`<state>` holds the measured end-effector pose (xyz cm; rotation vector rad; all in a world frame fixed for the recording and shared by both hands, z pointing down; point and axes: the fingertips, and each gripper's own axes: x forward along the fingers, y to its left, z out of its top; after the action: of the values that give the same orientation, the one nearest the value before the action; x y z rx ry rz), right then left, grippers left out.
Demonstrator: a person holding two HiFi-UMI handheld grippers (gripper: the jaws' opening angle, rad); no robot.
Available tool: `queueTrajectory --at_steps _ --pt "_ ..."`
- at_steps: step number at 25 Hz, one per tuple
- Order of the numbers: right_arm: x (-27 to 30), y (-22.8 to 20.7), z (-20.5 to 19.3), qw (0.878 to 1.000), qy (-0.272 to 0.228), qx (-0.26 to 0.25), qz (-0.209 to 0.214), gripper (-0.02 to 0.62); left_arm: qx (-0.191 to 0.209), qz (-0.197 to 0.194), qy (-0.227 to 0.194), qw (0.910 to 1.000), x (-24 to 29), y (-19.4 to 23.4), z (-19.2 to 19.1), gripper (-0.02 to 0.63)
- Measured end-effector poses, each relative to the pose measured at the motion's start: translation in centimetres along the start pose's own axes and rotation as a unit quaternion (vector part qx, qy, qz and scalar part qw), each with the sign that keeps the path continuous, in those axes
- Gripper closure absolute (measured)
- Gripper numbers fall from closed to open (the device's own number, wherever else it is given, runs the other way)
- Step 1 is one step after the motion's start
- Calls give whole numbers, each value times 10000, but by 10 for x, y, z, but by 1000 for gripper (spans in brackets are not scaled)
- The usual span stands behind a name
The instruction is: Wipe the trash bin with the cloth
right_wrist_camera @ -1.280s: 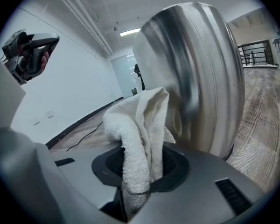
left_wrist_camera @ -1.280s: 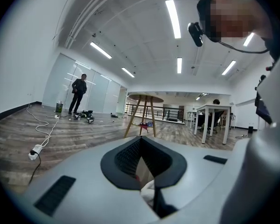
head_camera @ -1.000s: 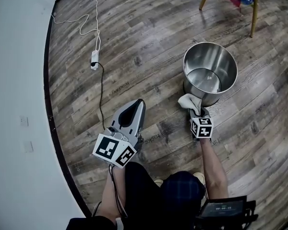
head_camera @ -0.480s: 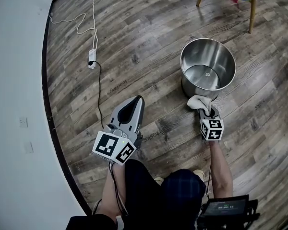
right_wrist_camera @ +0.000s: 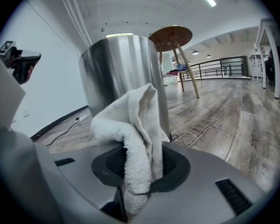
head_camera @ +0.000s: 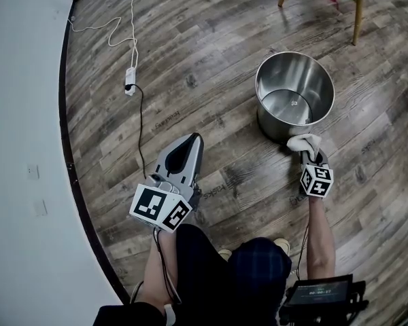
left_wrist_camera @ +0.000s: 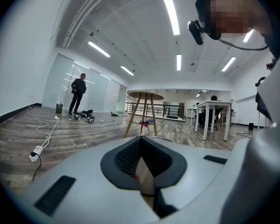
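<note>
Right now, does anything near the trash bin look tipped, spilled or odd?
Nothing stands out: the steel trash bin stands upright, with the white cloth clamped in the right hand-held gripper beside its base.

Hand-held gripper (right_wrist_camera: pixel 139 178) pinches cloth (right_wrist_camera: pixel 130 134) beside bin (right_wrist_camera: pixel 119 78).

Cloth (right_wrist_camera: pixel 135 134) apparently hides the trash bin's (right_wrist_camera: pixel 116 73) base.

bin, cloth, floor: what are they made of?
Bin: looks like brushed stainless steel, silvery with soft vertical reflections.
Cloth: white terry, probably cotton, with a nubby looped pile.
Floor: grey-brown matte planks with wood grain and visible seams. Laminate or real wood, can't tell.
</note>
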<state>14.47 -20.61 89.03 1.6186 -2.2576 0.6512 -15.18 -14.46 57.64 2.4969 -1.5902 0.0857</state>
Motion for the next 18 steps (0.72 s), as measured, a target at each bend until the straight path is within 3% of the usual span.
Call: queueTrajectory --at_steps 8,18 --pt "-1 -39 3 9991 34 103 -408 502 131 16 10 9999 -4 -3 2 606" --pt "-2 -35 1 9994 13 176 -308 502 210 62 38 9998 -7 -3 3 606"
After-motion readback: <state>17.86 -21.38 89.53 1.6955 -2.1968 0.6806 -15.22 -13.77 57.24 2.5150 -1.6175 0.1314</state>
